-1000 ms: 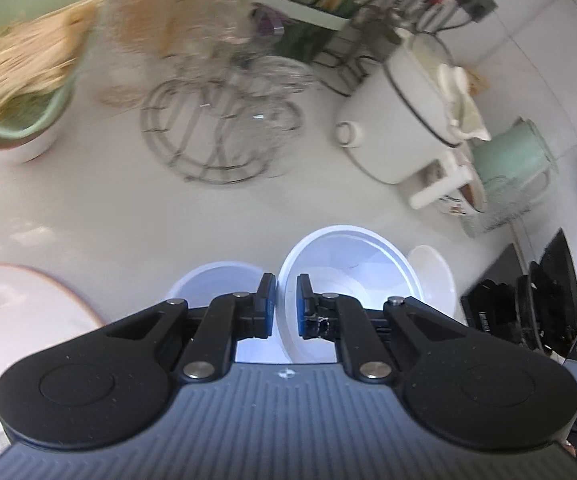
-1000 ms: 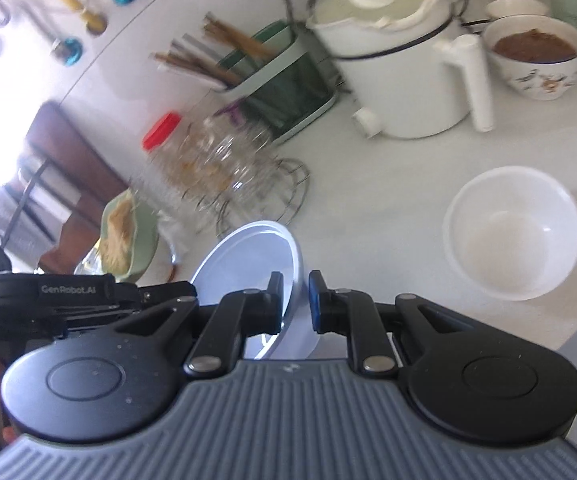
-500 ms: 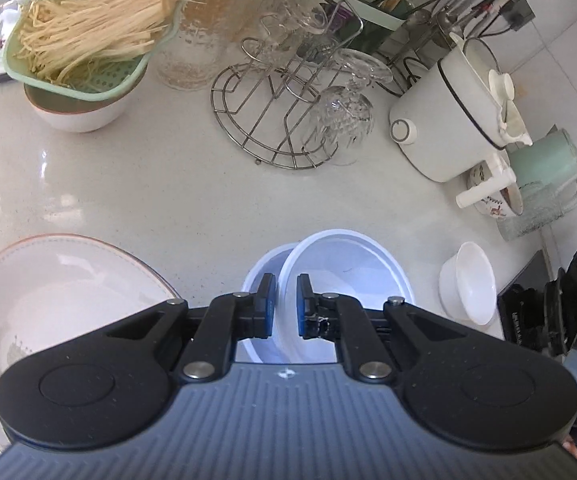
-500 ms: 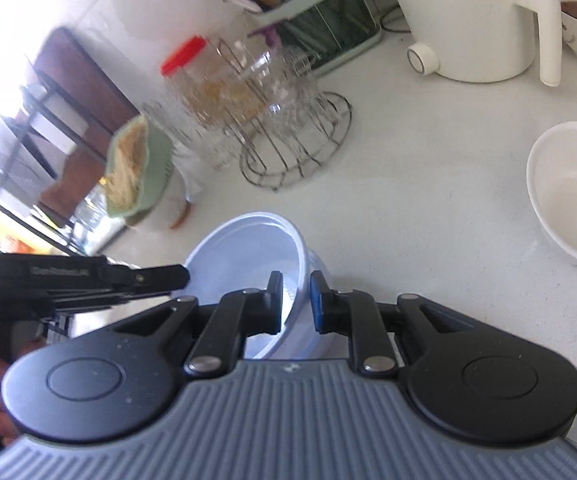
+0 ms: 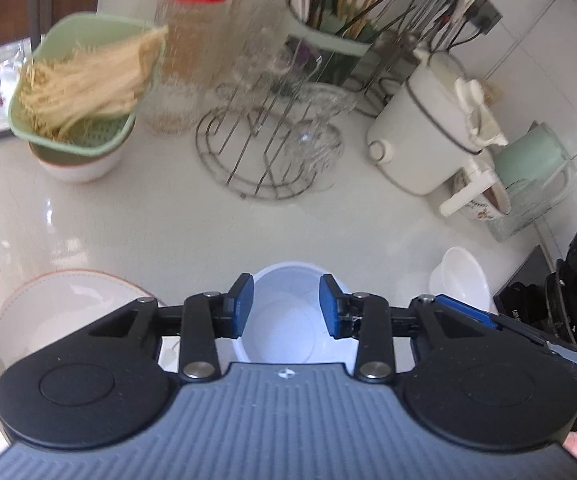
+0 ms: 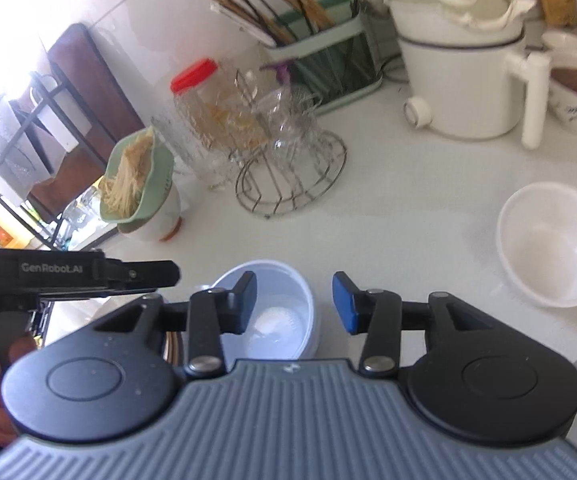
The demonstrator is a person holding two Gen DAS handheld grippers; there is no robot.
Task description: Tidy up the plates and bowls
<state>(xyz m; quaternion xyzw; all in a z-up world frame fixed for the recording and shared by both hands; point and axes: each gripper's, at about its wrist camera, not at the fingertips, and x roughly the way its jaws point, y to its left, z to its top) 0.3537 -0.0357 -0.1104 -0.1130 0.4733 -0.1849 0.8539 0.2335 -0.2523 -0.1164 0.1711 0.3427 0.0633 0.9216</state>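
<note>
- Countertop (image 5: 136, 216) of pale glossy stone, white tiled wall behind it, bright window light and a dark metal shelf rack (image 6: 28, 140) off to one side
- Wire drying stand (image 5: 264, 152) with upturned glassware sits at the middle of the counter; behind it a green-edged utensil caddy (image 5: 328, 36) crammed with chopsticks and tools
- White electric pot (image 5: 428, 136) with a side handle stands next to the stand, a patterned bowl (image 6: 576, 100) of brown contents and a mint kettle (image 5: 528, 160) just beyond it
- Green colander (image 5: 76, 92) of pale noodles rests in a white bowl, a red-lidded jar (image 5: 188, 52) beside it
- Pale blue bowl (image 5: 288, 320) sits nested in another on the counter directly under both tools, empty inside
- Left gripper (image 5: 286, 306): jaws opening, blue pads either side of the bowl rim, not pressing it
- Right gripper (image 6: 294, 300): jaws opening, the bowl below its left finger, no contact
- White bowl (image 6: 552, 244) stands empty and apart on the right; large plate (image 5: 60, 312) lies beside the blue bowls
</note>
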